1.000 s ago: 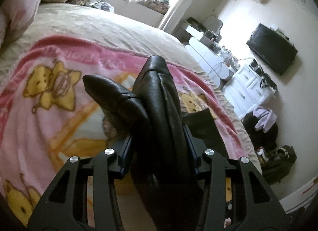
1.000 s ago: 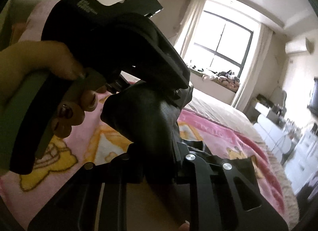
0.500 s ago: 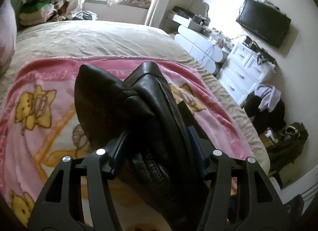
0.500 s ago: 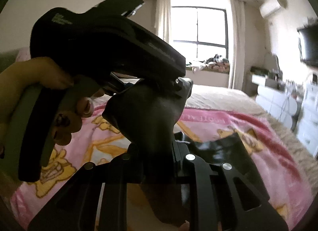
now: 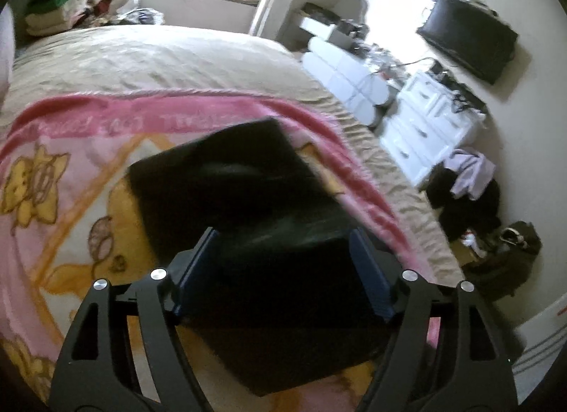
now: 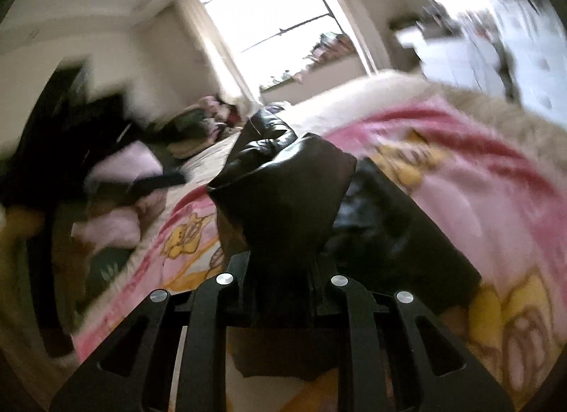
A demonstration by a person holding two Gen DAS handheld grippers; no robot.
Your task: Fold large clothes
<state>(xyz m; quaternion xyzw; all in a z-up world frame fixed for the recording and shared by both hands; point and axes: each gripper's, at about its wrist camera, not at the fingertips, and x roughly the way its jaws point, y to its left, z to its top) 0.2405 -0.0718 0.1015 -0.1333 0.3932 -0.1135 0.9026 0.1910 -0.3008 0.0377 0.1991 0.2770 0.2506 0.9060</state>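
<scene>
Garment [image 6: 283, 195] pinched, right tool [image 6: 281, 270], probably leather

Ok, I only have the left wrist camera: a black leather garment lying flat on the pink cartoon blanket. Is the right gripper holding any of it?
Observer: Yes. The right gripper is shut on a bunched fold of the black leather garment.
Operator: Is that fold up or down on the blanket?
Observer: Up. The bunch stands above the pink cartoon blanket, and the rest of the garment lies on it, to the right in that view.
Operator: Anything past the blanket's far side?
Observer: Pale pink bedding at the left of that view, too blurred to say more.
</scene>
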